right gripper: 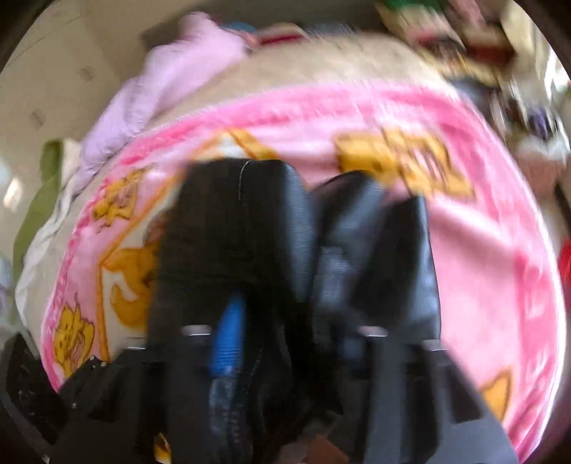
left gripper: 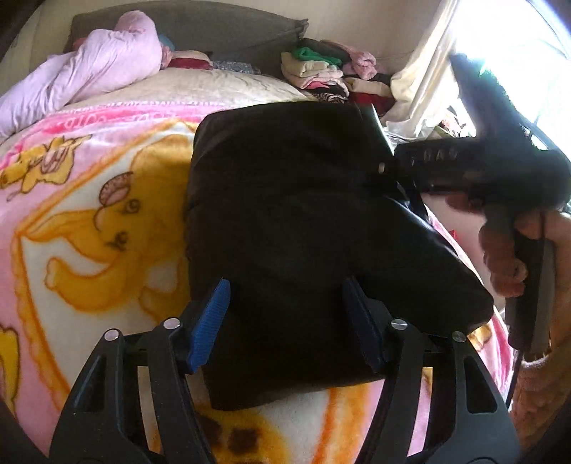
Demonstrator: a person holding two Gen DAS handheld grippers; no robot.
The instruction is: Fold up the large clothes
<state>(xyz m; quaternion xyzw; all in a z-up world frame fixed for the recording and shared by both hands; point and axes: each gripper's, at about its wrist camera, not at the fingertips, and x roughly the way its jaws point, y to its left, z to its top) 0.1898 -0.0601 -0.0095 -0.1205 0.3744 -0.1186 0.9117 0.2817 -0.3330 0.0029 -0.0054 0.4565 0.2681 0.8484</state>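
A large black garment (left gripper: 285,221) lies folded into a thick bundle on the pink and yellow cartoon blanket (left gripper: 89,221). My left gripper (left gripper: 285,321) is open, its blue pads on either side of the bundle's near part. My right gripper (left gripper: 396,157) shows at the bundle's far right corner, held by a hand (left gripper: 506,257); whether it is open or shut is not clear there. In the blurred right wrist view the black garment (right gripper: 242,228) fills the space between the right gripper's fingers (right gripper: 228,342), and the pink blanket (right gripper: 481,250) lies beyond.
A lilac quilt (left gripper: 96,67) lies bunched at the far left of the bed. A pile of folded clothes (left gripper: 321,71) sits at the far right by a pale curtain (left gripper: 424,78). A grey headboard (left gripper: 214,32) stands behind.
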